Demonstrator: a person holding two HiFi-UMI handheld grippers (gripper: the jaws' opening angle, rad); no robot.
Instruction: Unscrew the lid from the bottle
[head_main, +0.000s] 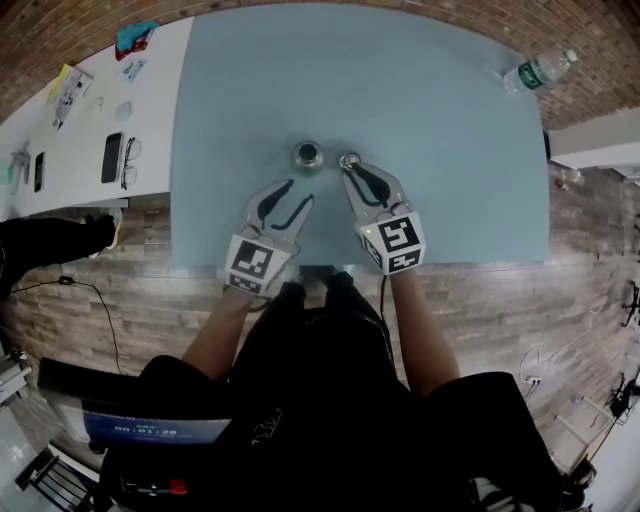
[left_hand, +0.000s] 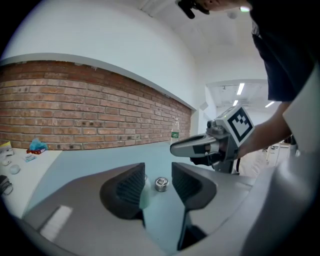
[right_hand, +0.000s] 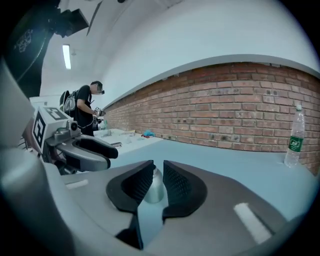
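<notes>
Pads of the right gripper (right_hand: 158, 169) stand nearly together with only a narrow slot between them, and they press on nothing. The silver bottle (right_hand: 154, 190) seen through that slot stands beyond the tips on the blue table (head_main: 450, 150). On the left gripper (left_hand: 158, 172) the jaws are moderately apart and empty too. They frame a small metal lid (left_hand: 161, 184) that lies on the table, apart from the bottle; in the head view it sits just right of it, at centre frame. By my reading the lid is already off.

Neither gripper steadies the bottle, so a careless swing of either could tip it or send the loose lid rolling. The bottle's mouth looks dark from above, and its contents cannot be told. A capped plastic bottle (head_main: 537, 72) at upper right looks clear.
</notes>
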